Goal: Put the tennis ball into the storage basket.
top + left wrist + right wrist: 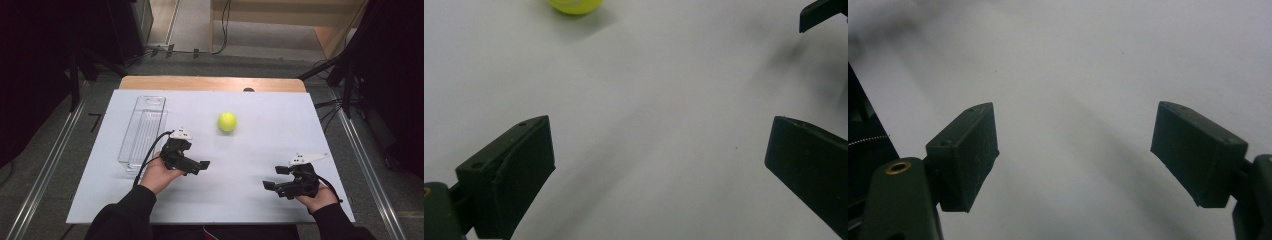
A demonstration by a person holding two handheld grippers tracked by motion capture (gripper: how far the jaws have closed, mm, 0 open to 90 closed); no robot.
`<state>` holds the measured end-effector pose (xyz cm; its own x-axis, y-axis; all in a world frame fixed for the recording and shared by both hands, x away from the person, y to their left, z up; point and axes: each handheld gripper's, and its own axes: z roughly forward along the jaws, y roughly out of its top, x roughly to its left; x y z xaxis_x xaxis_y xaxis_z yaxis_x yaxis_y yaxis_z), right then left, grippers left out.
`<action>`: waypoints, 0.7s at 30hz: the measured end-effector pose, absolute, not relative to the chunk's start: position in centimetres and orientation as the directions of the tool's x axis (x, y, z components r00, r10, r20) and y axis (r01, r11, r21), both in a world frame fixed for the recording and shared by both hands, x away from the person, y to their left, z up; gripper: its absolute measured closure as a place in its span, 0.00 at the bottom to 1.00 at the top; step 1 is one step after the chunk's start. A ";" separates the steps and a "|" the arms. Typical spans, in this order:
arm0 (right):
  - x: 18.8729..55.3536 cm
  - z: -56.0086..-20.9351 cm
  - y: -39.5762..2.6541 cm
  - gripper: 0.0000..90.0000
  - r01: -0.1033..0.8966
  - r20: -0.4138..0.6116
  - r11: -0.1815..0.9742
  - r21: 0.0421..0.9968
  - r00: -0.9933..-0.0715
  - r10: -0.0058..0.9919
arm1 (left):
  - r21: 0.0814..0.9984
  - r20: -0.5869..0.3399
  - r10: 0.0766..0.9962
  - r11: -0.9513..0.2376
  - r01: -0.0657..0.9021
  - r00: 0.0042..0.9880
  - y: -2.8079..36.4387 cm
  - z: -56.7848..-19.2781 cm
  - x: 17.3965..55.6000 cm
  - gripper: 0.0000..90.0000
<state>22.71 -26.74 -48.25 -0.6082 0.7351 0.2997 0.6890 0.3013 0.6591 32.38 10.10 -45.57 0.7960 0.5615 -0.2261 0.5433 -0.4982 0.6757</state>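
Your left gripper (192,162) sat w/ jaws spread wide, nothing btwn them, low over the white table (260,150). The yellow ball (227,121) lay on the table beyond it, apart from the jaws; in the left gripper view the ball (575,5) was at the top edge. Your right gripper (276,177) was also spread, empty, near the table's front right. A clear tray (142,131) stood just left of your left hand (161,175).
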 end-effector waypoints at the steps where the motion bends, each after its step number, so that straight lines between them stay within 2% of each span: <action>1: 22.7 -48.3 -26.7 0.19 0.689 0.300 0.301 0.659 -0.608 0.735 | 0.676 -0.226 0.562 -0.498 0.543 0.796 10.0 -45.5 32.5 0.00; 21: 22.7 -48.3 -26.6 0.19 0.689 0.304 0.311 0.655 -0.617 0.726 | 0.660 -0.237 0.547 -0.516 0.546 0.803 8.7 -44.8 34.4 0.00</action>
